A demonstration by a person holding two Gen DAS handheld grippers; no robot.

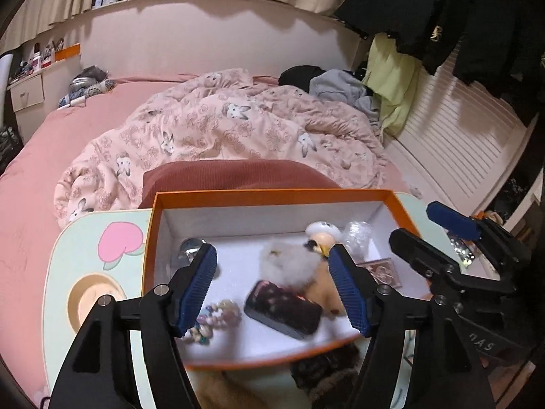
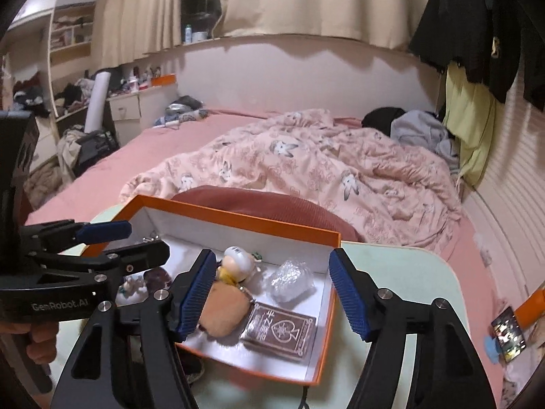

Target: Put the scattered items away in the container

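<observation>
An orange box (image 1: 272, 195) with a white inside stands on a small pale green table (image 1: 85, 238). In it lie a dark patterned case (image 1: 282, 310), a grey fluffy ball (image 1: 289, 262), a bead bracelet (image 1: 211, 317), a glass ball (image 1: 189, 250), a duck plush (image 2: 238, 262), a tan plush (image 2: 221, 310), bubble wrap (image 2: 293, 279) and a brown card box (image 2: 279, 332). My left gripper (image 1: 274, 276) hangs open over the box's left half, pads touching nothing. My right gripper (image 2: 272, 289) stands open over the right half, also empty.
A dark red pillow (image 1: 238, 173) lies just behind the box, with a pink patterned quilt (image 1: 221, 122) on the bed beyond. Furry items (image 1: 327, 375) lie on the table at the box's front edge. A lit phone (image 2: 507, 334) rests on the bed at the right.
</observation>
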